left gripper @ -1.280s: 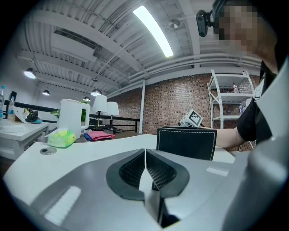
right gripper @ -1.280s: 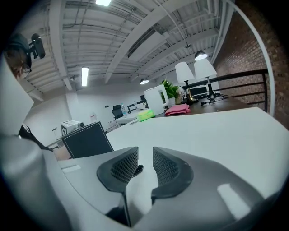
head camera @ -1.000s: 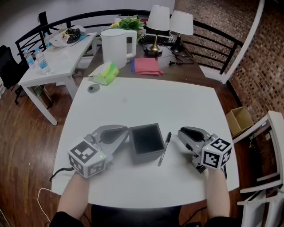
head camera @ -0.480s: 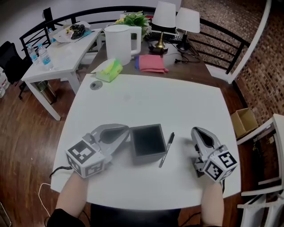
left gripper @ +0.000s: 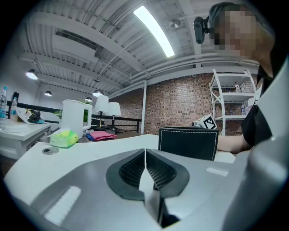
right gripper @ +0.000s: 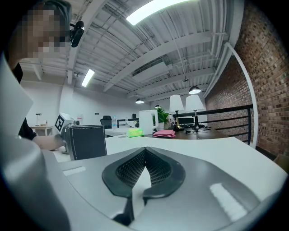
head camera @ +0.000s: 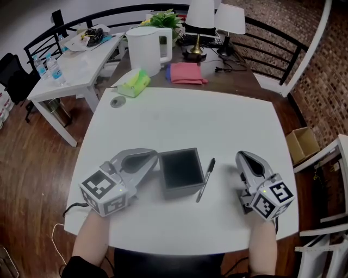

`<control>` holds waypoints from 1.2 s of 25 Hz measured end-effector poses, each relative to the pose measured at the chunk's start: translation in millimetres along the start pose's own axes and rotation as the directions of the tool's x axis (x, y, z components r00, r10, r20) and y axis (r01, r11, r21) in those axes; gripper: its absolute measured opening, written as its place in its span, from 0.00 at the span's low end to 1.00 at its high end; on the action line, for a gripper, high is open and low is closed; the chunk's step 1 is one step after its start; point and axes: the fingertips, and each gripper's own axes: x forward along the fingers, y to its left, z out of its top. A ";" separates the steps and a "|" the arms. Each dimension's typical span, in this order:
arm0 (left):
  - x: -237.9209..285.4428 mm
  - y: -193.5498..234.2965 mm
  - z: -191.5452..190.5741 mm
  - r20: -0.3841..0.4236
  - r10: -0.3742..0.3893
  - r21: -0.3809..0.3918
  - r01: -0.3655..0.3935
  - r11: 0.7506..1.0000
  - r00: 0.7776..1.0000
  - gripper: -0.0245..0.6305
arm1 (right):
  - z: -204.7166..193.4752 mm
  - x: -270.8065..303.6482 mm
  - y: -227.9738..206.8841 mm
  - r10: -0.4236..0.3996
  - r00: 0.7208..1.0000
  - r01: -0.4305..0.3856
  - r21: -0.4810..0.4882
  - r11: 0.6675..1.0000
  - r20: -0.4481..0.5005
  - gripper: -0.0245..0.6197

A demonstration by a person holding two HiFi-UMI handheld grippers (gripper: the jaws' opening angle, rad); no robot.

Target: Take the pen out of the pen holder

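Black pen (head camera: pixel 205 179) unmoved beside holder (head camera: pixel 181 172); right gripper (head camera: pixel 243 156) swung away, closed.

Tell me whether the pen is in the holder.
Out. The pen lies flat on the white table, just right of the holder.

Loft office, brick wall (head camera: pixel 325 70), white table (head camera: pixel 179 119), desk lamps (head camera: pixel 200 12), strip-lit exposed ceiling (left gripper: pixel 90 40)

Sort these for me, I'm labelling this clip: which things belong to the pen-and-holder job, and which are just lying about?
Job in hand:
pen holder
pen, lying on the table beside the holder
left gripper and right gripper, both shut and empty

Lying about:
white kettle
green tissue pack
pink cloth
lamps
plant
water bottles
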 end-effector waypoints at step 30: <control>-1.0 -1.5 -4.7 -0.005 -0.002 -0.006 0.001 1.000 1.000 0.05 | -3.6 -0.7 4.2 0.027 1.000 -0.027 -0.001 1.000 -0.011 0.06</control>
